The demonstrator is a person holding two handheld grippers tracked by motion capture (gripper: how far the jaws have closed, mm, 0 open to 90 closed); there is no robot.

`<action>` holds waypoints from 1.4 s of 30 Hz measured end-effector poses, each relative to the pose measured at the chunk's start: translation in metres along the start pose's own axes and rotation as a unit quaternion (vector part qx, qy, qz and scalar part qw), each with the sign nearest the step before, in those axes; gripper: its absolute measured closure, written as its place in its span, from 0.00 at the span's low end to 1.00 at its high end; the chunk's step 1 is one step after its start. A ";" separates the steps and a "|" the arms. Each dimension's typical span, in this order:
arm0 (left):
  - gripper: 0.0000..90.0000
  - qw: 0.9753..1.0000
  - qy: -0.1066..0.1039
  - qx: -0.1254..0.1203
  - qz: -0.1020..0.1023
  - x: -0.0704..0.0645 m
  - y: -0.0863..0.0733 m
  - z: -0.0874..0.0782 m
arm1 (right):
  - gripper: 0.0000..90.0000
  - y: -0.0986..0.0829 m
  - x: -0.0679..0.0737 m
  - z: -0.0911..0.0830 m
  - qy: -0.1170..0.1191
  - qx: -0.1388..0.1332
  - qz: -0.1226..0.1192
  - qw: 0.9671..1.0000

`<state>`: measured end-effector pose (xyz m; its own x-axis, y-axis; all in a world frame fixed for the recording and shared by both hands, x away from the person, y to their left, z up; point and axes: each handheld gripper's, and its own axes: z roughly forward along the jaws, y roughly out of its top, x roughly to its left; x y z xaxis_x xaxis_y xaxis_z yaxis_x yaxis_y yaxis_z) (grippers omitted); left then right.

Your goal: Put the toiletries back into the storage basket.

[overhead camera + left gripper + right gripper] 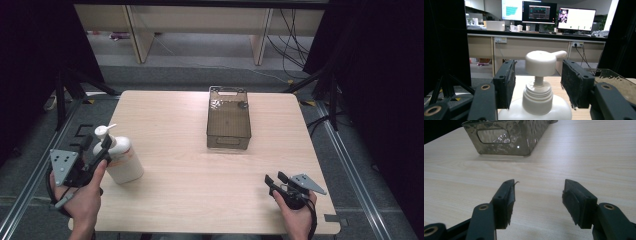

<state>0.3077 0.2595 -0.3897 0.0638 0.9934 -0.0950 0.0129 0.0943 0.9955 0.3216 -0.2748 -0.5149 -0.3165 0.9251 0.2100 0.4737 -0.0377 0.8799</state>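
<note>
Bench [200, 165]: pale wood-grain top, seen whole from the high view.

Pump bottle [122, 157]: white, upright, at the bench's 9 o'clock edge. The high view showed its body and spout; the left gripper view showed the pump head [541, 62], stem and collar close up, spout pointing toward 3 o'clock.

Left hand-held gripper [97, 145]: held in the person's left hand [85, 197] just at 8 o'clock of the bottle. In the left gripper view its jaws stood apart on either side of the pump stem, with clear gaps between each pad and the pump, touching nothing. The high view alone did not settle that gap.

Tray [229, 120]: clear smoky plastic, rectangular, with handle cut-outs, standing toward 12 o'clock of the bench's centre, well apart from the bottle. The high view showed a small dark item [243, 105] in its far right corner, too small to identify. The right gripper view showed the near end wall and a cut-out [494, 136].

Right hand-held gripper [274, 181]: held in the right hand [297, 212] at the bench's 5 o'clock corner, jaws apart over bare wood, holding nothing.

Background, left gripper view: three monitors [539, 12] on a desk beyond the bench.
</note>
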 end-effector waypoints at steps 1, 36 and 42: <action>0.50 1.000 0.000 0.000 -0.001 -0.001 -0.001 0.002 | 0.49 0.000 -0.001 0.000 -0.004 -0.004 -0.011 1.000; 0.66 0.998 0.038 0.036 0.032 -0.012 0.000 0.023 | 0.48 0.000 -0.001 0.003 -0.007 0.006 -0.003 1.000; 0.66 0.998 0.022 0.038 0.037 -0.014 0.002 0.024 | 0.48 0.000 -0.001 0.002 -0.006 0.005 -0.007 1.000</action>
<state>0.3306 0.2439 -0.3864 0.0245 0.9995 -0.0193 0.0858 0.0171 0.9962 0.3238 -0.2754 -0.5159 -0.3136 0.9296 0.1935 0.4778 -0.0216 0.8782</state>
